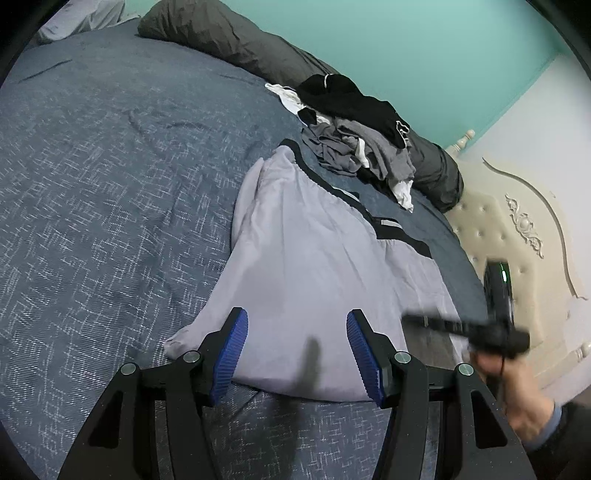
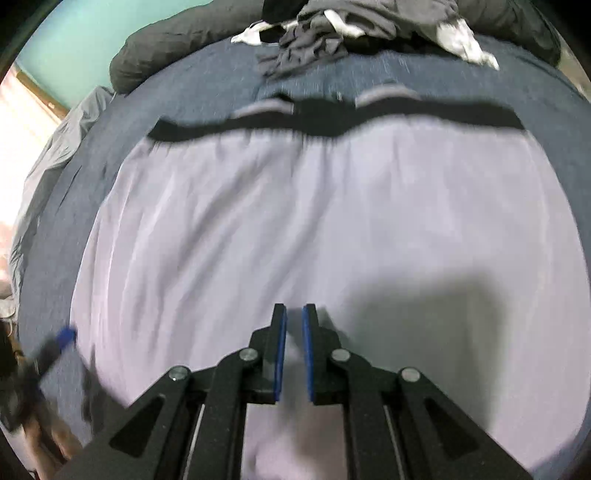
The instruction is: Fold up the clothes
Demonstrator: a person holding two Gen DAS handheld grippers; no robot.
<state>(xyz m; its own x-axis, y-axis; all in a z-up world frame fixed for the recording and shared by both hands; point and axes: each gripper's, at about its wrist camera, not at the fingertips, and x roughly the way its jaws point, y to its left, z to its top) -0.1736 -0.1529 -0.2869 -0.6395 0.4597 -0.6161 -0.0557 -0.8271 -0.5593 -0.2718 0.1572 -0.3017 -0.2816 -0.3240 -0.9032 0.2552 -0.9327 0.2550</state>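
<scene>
Lilac shorts spread flat on our blue bed

From the left wrist we see our left gripper (image 1: 297,354) parted and empty above the shorts' (image 1: 314,266) near edge. From the right wrist, our right gripper (image 2: 293,352) hangs nearly closed, gripping nothing, over the blurred shorts (image 2: 295,206); the clothes pile (image 2: 332,33) lies beyond.

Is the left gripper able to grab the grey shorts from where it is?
Probably yes. The left gripper is open, right over the near edge of the grey shorts, which lie flat on the bed. Nothing sits between them; the right gripper is off to one side.
</scene>
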